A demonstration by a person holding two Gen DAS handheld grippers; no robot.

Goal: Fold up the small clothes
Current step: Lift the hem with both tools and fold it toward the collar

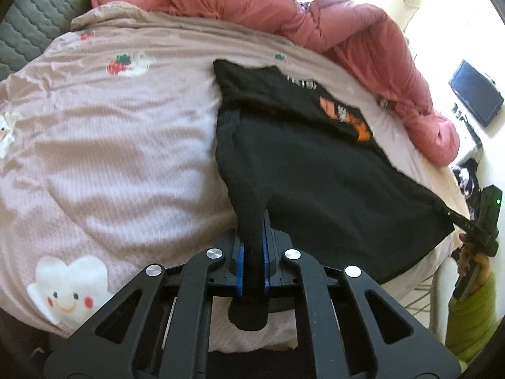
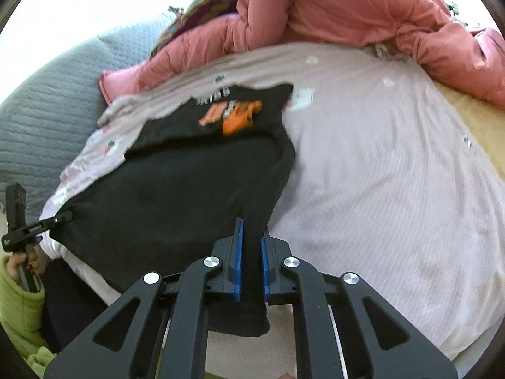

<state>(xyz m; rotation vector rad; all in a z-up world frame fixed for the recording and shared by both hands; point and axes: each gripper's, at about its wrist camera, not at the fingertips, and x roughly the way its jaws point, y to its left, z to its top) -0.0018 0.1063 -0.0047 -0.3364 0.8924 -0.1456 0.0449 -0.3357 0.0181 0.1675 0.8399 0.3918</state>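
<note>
- Left gripper (image 1: 252,237), low centre of its own view, has its jaws clamped on a bunched corner of the black shirt (image 1: 315,170).
- The shirt, with an orange print, spreads from there toward upper right over the pink sheet (image 1: 126,145).
- Right gripper (image 2: 251,246) likewise pinches the other near corner.
- A red duvet (image 2: 347,9) lies heaped along the top.

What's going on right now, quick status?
Left gripper shut on shirt corner. Right gripper shut on the other near corner. Far half lies on the bedsheet, print up. Nothing in the way.
</note>
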